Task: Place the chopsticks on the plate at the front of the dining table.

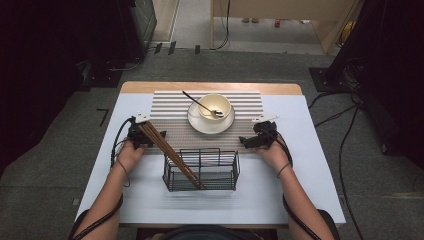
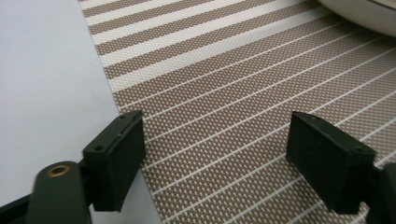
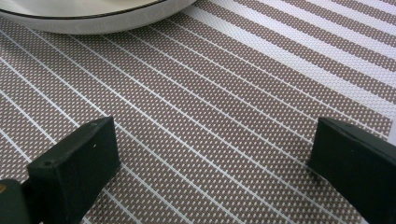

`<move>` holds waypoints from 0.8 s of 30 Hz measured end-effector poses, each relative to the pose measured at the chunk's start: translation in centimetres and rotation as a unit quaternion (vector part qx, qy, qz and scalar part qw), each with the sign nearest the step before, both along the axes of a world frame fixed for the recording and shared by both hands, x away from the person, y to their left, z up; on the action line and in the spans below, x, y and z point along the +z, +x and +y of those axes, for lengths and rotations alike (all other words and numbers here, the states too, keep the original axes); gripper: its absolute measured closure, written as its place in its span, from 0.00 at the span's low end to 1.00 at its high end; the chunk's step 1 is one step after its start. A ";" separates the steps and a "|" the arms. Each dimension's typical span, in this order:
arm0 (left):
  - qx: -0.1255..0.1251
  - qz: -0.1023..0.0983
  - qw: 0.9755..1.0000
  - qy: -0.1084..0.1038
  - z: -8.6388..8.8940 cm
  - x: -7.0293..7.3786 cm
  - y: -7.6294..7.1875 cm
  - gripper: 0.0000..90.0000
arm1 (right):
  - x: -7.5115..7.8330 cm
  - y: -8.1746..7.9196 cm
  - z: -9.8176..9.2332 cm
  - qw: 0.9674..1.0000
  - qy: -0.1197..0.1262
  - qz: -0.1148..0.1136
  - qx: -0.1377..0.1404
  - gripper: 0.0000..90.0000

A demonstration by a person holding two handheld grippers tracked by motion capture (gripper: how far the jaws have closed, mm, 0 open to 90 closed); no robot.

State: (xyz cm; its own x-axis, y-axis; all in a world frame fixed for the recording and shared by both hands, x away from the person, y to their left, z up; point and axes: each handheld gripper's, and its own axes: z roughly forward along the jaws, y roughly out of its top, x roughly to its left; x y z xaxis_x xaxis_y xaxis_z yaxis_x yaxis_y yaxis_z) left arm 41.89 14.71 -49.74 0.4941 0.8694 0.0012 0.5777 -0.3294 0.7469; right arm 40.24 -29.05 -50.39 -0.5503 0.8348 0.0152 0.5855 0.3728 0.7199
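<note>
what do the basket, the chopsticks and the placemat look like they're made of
Basket: thin black wire, likely coated metal, seen as an open grid.
Chopsticks: brown with a dull finish, probably wood or bamboo, though plastic is possible.
Placemat: woven vinyl or similar synthetic, going by the fine dotted mesh weave in brown and white stripes.

Left gripper (image 2: 215,163) low over the table, jaws spread wide with nothing between them. Under the gap and the right jaw, a woven brown placemat (image 2: 233,102) with thin white lines, turning to broad white and brown bands farther off. Left jaw right over the mat's edge, beside the bare pale tabletop (image 2: 46,84) on the left. At far right, the curved rim of a white plate (image 2: 369,14), resting on the mat.
</note>
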 end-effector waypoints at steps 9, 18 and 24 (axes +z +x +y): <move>0.005 0.024 0.999 -0.029 0.8 0.5 0.5 0.29 | 0.0 0.0 0.0 1.000 0.001 0.002 0.000 0.01; -0.026 0.033 0.997 -0.060 2.1 2.3 0.3 0.36 | 0.0 0.0 0.0 1.000 0.001 0.003 0.000 0.01; -0.024 0.045 0.997 -0.060 2.6 3.1 -0.1 0.47 | 0.0 0.0 0.0 1.000 0.001 0.003 0.000 0.01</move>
